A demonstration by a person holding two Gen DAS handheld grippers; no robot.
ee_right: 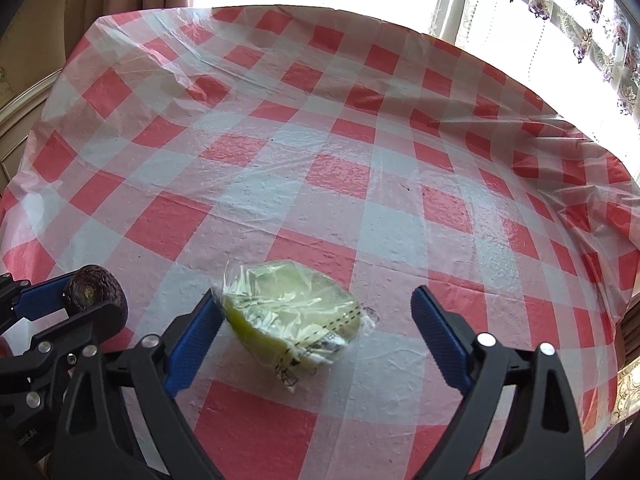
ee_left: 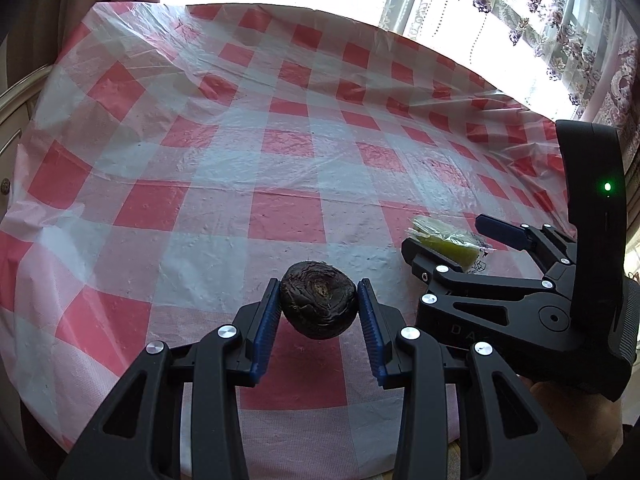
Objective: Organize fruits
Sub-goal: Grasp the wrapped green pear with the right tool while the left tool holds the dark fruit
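A dark, wrinkled round fruit [ee_left: 318, 306] hangs just above the checked tablecloth, with my left gripper [ee_left: 319, 286] shut on it, a blue pad on each side. To its right a yellow-green fruit in clear plastic wrap [ee_right: 288, 308] lies on the cloth between the jaws of my right gripper [ee_right: 315, 294]. That gripper stands open: its left pad is at the wrap's edge and its right pad is well clear. The left wrist view shows the right gripper [ee_left: 444, 236] around the wrapped fruit [ee_left: 448, 246]. The right wrist view shows the left gripper [ee_right: 80, 300] holding the dark fruit [ee_right: 90, 288].
A red-and-white checked plastic tablecloth [ee_left: 280, 160] covers the round table, wrinkled toward the far and right edges. A bright window with flowered lace curtains [ee_right: 592, 28] stands beyond the table at the right. Pale wooden furniture [ee_left: 12, 120] is at the left.
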